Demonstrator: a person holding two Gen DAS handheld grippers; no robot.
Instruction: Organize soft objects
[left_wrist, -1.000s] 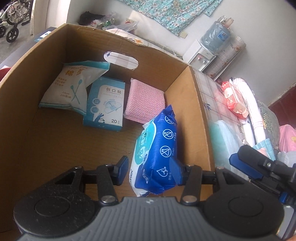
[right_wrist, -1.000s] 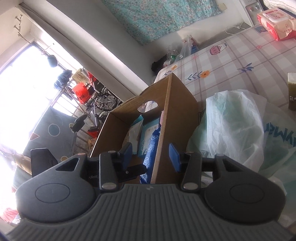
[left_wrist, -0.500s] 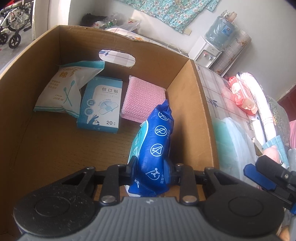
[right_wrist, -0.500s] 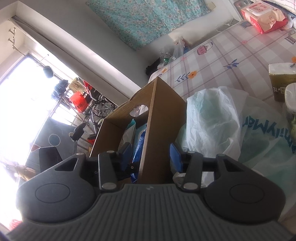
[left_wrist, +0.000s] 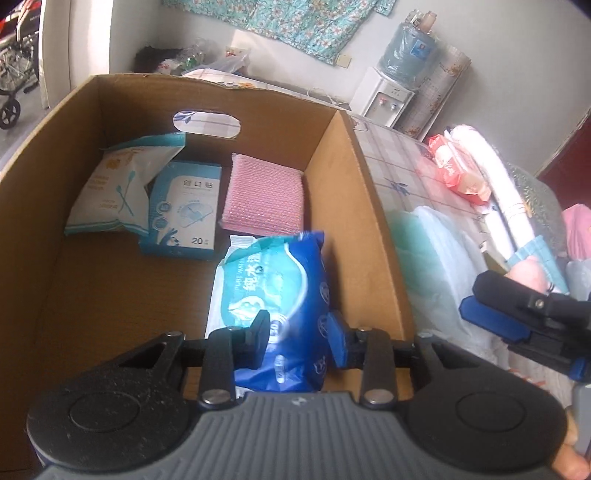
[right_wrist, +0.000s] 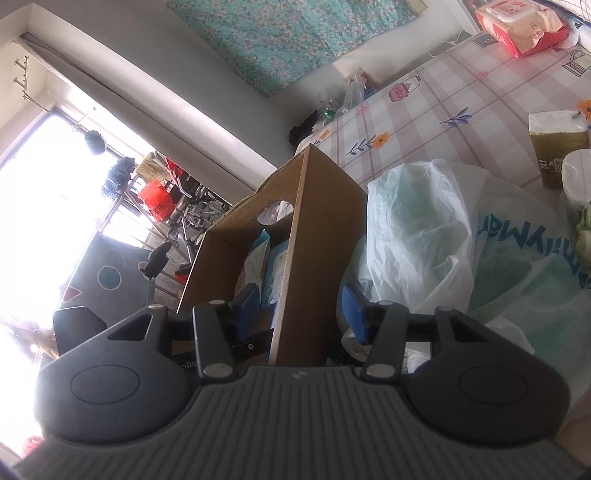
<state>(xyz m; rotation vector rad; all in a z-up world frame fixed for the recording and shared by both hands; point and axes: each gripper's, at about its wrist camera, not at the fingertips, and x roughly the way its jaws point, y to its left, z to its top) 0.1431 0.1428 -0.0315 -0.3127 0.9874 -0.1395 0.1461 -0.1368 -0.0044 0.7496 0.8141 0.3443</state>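
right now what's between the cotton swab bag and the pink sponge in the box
In the left wrist view, the blue bandage box lies between the cotton swab bag and the pink sponge on the cardboard box floor.

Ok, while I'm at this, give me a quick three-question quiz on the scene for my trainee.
1. True or false: the pink pad lies inside the cardboard box.
2. What sits between the left gripper's fingers? A) cotton swab bag B) blue wipes pack C) plaster box
3. Which part of the box does the right gripper straddle?
Key: 1 true. 2 B; the jaws are opening, with the pack between them. 3 Its side wall; those jaws are opening too, clear of the cardboard.
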